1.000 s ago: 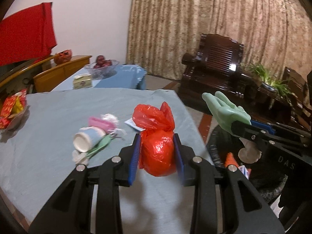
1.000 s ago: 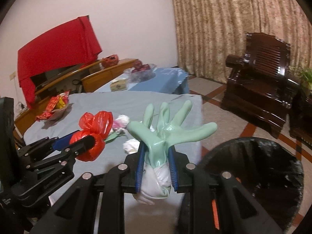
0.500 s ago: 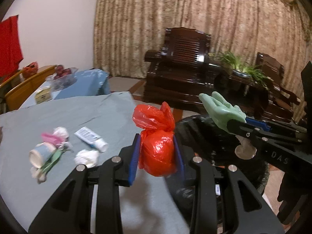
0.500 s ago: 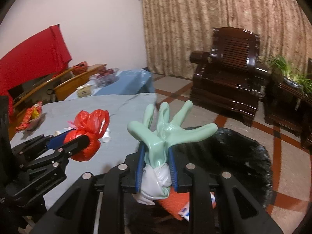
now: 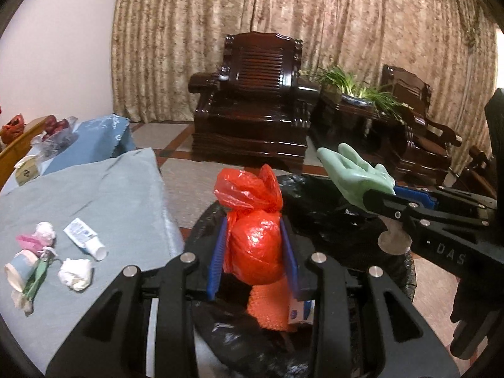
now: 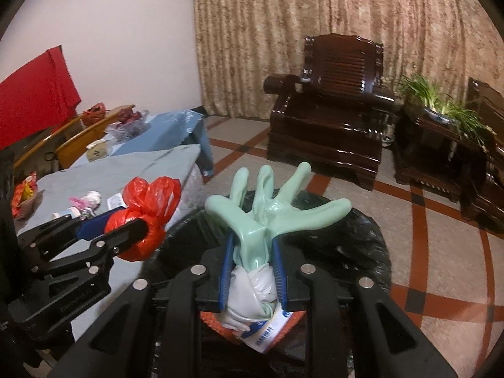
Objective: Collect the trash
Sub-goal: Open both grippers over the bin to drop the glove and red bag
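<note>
Both hands are over the bin now, each with a load not yet let go. The left claw (image 5: 253,249) is clamped on a knotted red plastic bag (image 5: 255,245), its blue pads pressing the crinkled, glossy bundle on both sides; the twisted ears of the bag stand up above the knot. The right claw (image 6: 253,269) is closed narrow on a pale green rubber glove (image 6: 267,208), smooth and puffed so that its fingers splay out like a fan, with a wad of white plastic film (image 6: 252,296) bunched at the cuff between the pads.

Under both loads gapes the trash bin (image 6: 362,252), round and lined with shiny, wrinkled black plastic. Something orange and pitted (image 5: 267,308) and a printed white-and-blue packet (image 6: 267,330) already lie inside, so by my reckoning part of the job is done.

What is left sits on the grey cloth-covered surface (image 5: 119,189), at about nine o'clock from the red bag in the left view: a small white tube (image 5: 84,238), a crumpled white paper ball (image 5: 75,273), a paper cup on its side (image 5: 17,272), and a pink-and-white scrap (image 5: 37,236) with a green strip just beside the cup. I would say two drops are due, then more trips.
</note>
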`<act>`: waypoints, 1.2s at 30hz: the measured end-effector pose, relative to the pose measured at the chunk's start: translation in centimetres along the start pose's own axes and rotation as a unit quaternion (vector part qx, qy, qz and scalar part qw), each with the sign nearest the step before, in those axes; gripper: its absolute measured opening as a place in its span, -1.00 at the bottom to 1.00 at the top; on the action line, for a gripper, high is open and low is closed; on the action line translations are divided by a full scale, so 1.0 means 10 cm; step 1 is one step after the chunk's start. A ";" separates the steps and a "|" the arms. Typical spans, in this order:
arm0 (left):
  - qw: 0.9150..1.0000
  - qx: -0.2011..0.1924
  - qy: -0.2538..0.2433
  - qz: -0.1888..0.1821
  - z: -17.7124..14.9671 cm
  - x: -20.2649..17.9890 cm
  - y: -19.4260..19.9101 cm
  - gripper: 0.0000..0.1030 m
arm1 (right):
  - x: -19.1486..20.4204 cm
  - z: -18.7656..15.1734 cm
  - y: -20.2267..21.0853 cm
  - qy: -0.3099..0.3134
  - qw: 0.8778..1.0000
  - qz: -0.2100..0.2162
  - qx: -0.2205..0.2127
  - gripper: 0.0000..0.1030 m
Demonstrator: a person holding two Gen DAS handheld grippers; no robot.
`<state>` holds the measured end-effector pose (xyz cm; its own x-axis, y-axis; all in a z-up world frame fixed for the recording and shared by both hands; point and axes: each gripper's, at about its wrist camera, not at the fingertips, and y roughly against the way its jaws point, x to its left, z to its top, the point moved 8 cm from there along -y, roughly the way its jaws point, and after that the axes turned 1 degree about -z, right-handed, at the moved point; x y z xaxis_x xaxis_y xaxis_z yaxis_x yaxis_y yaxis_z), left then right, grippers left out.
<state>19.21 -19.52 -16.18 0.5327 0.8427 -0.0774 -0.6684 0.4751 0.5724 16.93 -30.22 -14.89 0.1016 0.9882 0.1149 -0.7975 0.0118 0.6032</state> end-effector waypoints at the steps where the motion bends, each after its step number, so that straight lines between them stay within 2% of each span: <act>1: 1.000 0.002 0.000 -0.002 0.00 -0.01 -0.03 -0.38 | -0.03 -0.01 -0.01 -0.002 1.000 -0.002 0.001 -0.55; 4: 1.000 0.008 -0.003 -0.013 -0.01 -0.07 -0.13 -0.33 | -0.12 -0.06 -0.02 -0.005 1.000 -0.010 0.005 -0.52; 6: 1.000 0.010 -0.003 -0.019 -0.01 -0.08 -0.17 -0.25 | -0.16 -0.08 -0.04 -0.007 1.000 -0.016 0.009 -0.42; 8: 0.999 0.012 0.003 -0.029 -0.01 -0.08 -0.20 0.02 | -0.20 -0.10 -0.05 -0.011 1.000 -0.025 0.011 -0.32; 12: 0.999 0.005 0.021 -0.033 0.01 0.00 -0.15 0.38 | -0.32 -0.13 -0.06 -0.024 0.999 -0.039 0.011 0.14; 14: 0.999 -0.002 0.029 -0.027 0.03 0.08 -0.10 0.56 | -0.37 -0.13 -0.04 -0.025 0.999 -0.046 0.007 0.49; 15: 0.999 -0.005 0.032 -0.023 0.04 0.14 -0.07 0.59 | -0.38 -0.13 -0.03 -0.028 0.998 -0.050 0.005 0.75; 16: 0.999 -0.007 0.033 -0.017 0.05 0.20 -0.04 0.68 | -0.40 -0.12 -0.02 -0.032 0.998 -0.052 0.003 0.85; 22: 0.998 -0.023 0.053 0.034 0.04 0.61 0.24 0.79 | -0.28 -0.05 0.02 -0.026 0.999 -0.046 -0.008 0.88; 27: 0.994 -0.033 0.070 0.078 0.01 0.94 0.50 0.80 | -0.05 0.00 0.02 -0.004 1.000 -0.026 -0.014 0.88; 36: 0.985 -0.033 0.090 0.147 -0.19 1.54 0.99 0.80 | 0.65 0.11 -0.07 0.031 0.999 0.021 -0.019 0.88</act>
<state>19.86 -1.37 -13.26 0.2148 0.9746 -0.0642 -0.8148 0.2150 0.5384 18.80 -23.96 -13.66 0.0311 0.9954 0.0903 -0.8225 -0.0259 0.5681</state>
